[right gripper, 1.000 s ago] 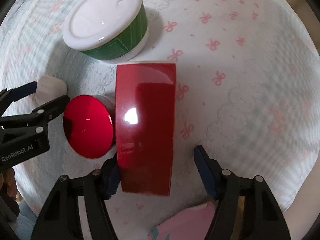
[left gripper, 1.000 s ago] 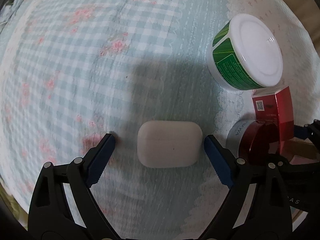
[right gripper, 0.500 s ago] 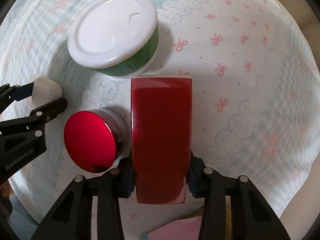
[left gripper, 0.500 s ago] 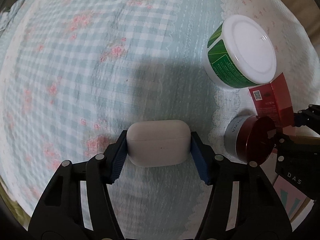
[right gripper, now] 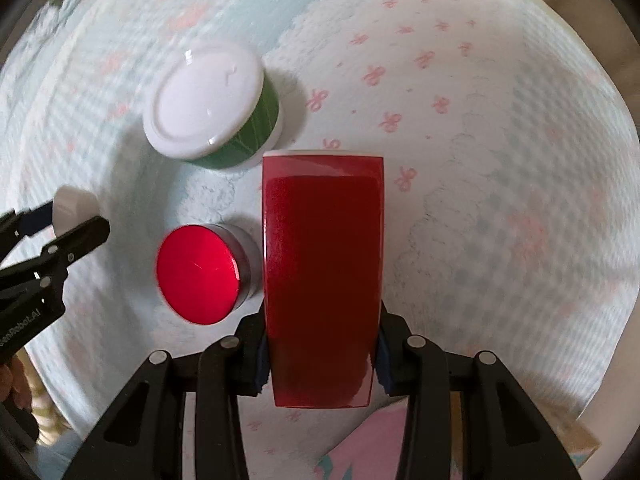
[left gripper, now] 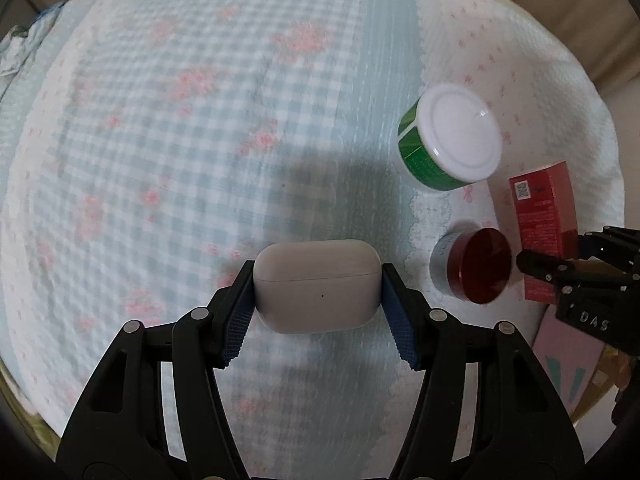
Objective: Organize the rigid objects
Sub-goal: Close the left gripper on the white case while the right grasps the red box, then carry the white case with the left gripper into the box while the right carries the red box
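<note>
Above the checked bedspread, the left gripper has its jaws clamped on the two ends of a white earbud case, which it holds clear of the cloth with a soft shadow under it. Beside the small red-lidded jar, on its right in the right wrist view, the right gripper has its jaws pressed tight against the long sides of a glossy red box, gripping it near the lower end; the box runs straight away from the camera and hides the cloth beneath. The red-lidded jar stands on the white bow-printed part of the bedspread, just beside the box's left edge. Beyond the jar, further from both grippers, stands a green tub with a white lid, close to the box's far end but apart from it. A pink card shows at the bottom edge under the right gripper. The bedspread is blurred in both views.
</note>
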{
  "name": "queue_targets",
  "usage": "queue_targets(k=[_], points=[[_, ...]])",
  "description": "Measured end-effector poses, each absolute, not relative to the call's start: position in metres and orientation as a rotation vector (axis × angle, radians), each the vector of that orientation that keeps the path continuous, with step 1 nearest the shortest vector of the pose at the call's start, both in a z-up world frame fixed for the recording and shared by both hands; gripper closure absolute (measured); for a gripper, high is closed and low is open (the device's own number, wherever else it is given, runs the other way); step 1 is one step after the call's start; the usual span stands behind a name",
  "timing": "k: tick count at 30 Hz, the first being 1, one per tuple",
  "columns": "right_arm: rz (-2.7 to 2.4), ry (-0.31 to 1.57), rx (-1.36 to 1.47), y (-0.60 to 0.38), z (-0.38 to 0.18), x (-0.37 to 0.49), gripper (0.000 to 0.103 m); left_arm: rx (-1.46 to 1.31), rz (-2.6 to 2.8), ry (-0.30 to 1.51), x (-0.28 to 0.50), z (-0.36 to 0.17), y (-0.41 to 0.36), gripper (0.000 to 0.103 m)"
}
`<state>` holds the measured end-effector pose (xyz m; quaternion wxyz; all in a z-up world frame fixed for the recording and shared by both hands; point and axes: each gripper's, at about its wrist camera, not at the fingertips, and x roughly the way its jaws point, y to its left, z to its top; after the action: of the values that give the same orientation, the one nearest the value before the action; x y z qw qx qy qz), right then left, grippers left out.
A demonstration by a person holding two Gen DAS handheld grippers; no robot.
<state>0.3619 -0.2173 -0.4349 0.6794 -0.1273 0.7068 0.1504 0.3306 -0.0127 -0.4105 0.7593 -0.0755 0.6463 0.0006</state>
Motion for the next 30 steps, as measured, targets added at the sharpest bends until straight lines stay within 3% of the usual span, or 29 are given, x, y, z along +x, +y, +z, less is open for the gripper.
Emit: queue_targets(k=[16,22,30], points=[[0.259,1.329,0.056,-0.233,-0.269,0.298,0.065,-0.103,-0.195,1.274,0.28,-0.287,-0.03,0.046],[0.183,1.271,0.134,-0.255,-0.214,0.257,0.065,-0.059,-0.296,1.233,0.263,-0.241,-0.072,0.046],[0.066,1.219,0.203,-0.327,-0.186,0.205,0.065,-0.039,-0.384,1.19,0.248,-0.206,-0.143,0.046]])
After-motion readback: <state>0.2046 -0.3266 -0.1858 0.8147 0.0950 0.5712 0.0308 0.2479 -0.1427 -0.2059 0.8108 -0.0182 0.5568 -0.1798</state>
